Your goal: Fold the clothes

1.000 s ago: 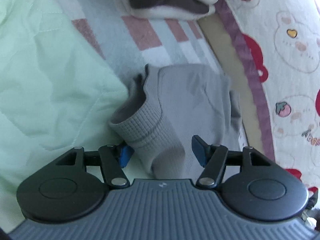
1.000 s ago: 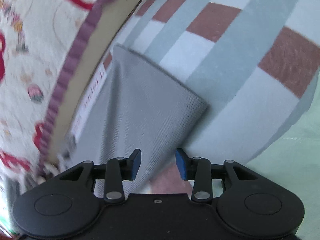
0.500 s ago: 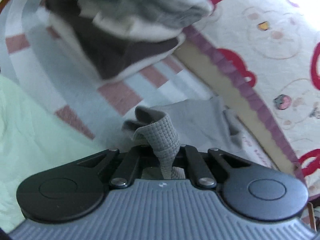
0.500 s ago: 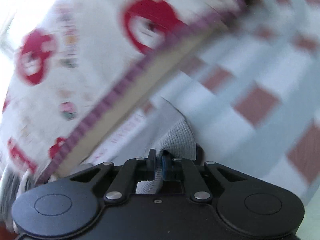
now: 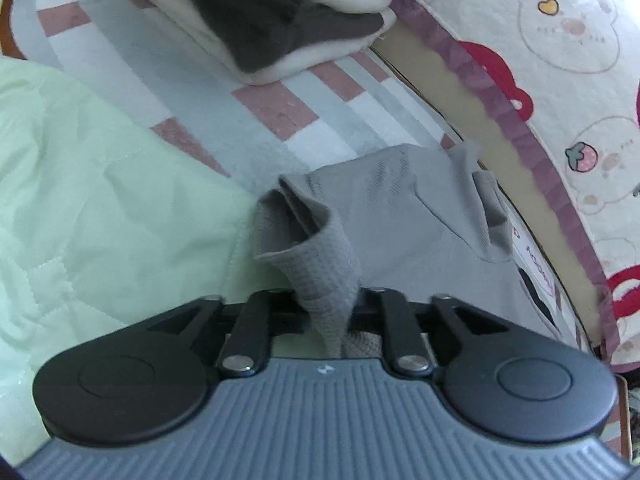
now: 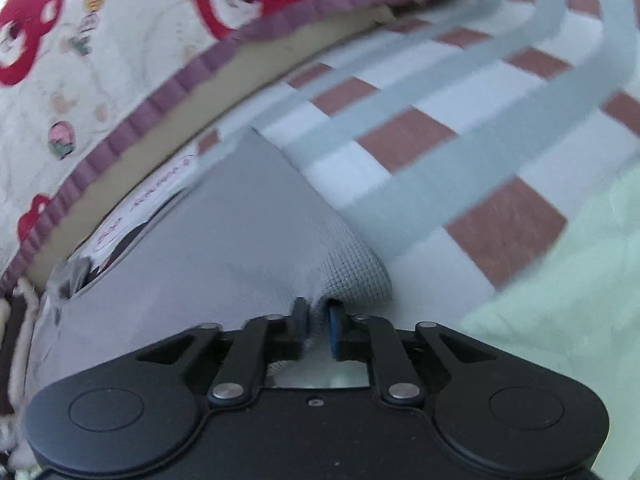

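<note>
A grey knit garment (image 5: 400,216) lies on the striped sheet, against the purple-edged blanket. Its ribbed hem (image 5: 324,268) rises in a peak into my left gripper (image 5: 328,312). That gripper's jaws are opening, with the hem still between them and no longer pinched tight. In the right wrist view the same grey garment (image 6: 224,248) shows a white printed label (image 6: 160,184) at its far side. A corner of its waffle-knit edge stands between the pads of my right gripper (image 6: 318,320). Those jaws are opening too, and the blue face of one pad shows beside the cloth.
A stack of folded clothes (image 5: 288,20) sits at the far end of the striped sheet (image 5: 320,120). A pale green quilt (image 5: 100,200) covers the left side. A cartoon-print blanket (image 5: 560,60) with a purple border runs along the right.
Both grippers closed on the garment's edge and pulled it up into a peak. Their fingers now stand wider apart than half a second ago, the cloth still between them.
</note>
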### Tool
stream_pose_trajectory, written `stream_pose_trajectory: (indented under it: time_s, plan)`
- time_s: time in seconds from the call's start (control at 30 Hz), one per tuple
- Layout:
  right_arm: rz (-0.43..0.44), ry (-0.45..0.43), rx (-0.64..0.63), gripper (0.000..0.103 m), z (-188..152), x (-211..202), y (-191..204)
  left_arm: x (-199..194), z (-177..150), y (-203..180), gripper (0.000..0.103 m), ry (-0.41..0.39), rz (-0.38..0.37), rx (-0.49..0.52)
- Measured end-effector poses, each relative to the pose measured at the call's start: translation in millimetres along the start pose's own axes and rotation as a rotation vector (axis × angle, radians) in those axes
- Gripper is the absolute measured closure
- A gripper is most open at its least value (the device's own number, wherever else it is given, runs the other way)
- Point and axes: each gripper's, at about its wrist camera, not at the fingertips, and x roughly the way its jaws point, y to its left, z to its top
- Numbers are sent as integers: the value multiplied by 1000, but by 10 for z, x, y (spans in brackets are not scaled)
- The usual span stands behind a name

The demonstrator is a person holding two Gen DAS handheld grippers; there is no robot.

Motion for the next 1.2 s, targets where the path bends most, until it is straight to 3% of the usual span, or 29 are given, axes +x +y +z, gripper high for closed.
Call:
stream_pose_trajectory:
  time_s: [0.03,0.1,0.2,0.23,0.27,0.3,0.37,0.43,0.47,0.53,0.6,0.73,0.87,0.97,1.13,1.2]
  plan:
    - [8,8,40,63,-11,-3,-44,13,-7,16,64,4,-2,-15]
    - [37,1,106,53,-61,-10,-95,67,-56,68,54,25,-14,-49]
    - [51,-49,124,39,-93,27,-36,172,-123,115,55,7,-49,-82]
    - [46,-73,111,39,-83,65,8,204,-114,95,57,-5,-52,-75]
    - [27,-96,76,43,-42,132,69,242,-89,54,79,-8,-47,-58]
    - [6,-111,40,89,19,208,131,249,-49,-3,99,-22,-40,-29]
    - [35,-129,33,94,247,228,243,172,70,-143,100,-71,-37,39]
    - [105,-176,42,95,468,109,360,-62,214,-227,100,-111,-112,31]
    - [121,-205,-12,95,549,-45,438,-218,257,-260,100,-132,-148,20]
    - [108,-221,-93,96,611,-322,464,-476,222,-282,100,-155,-169,21]
    - [87,-227,-170,97,659,-567,464,-576,100,-236,99,-125,-151,14]
    - [-59,-130,-222,97,500,-472,193,-456,-213,-71,99,2,-76,-9]
    - [-127,-58,-221,96,331,-359,3,-449,-320,-123,99,13,-9,76]
    - [-148,-58,-248,95,326,-379,11,-541,-295,-97,98,0,-25,63]
    - [-209,-45,-336,90,329,-365,35,-393,-427,173,94,115,37,-37]
    - [-256,-45,-403,85,271,-358,61,-392,-447,185,83,117,65,-24]
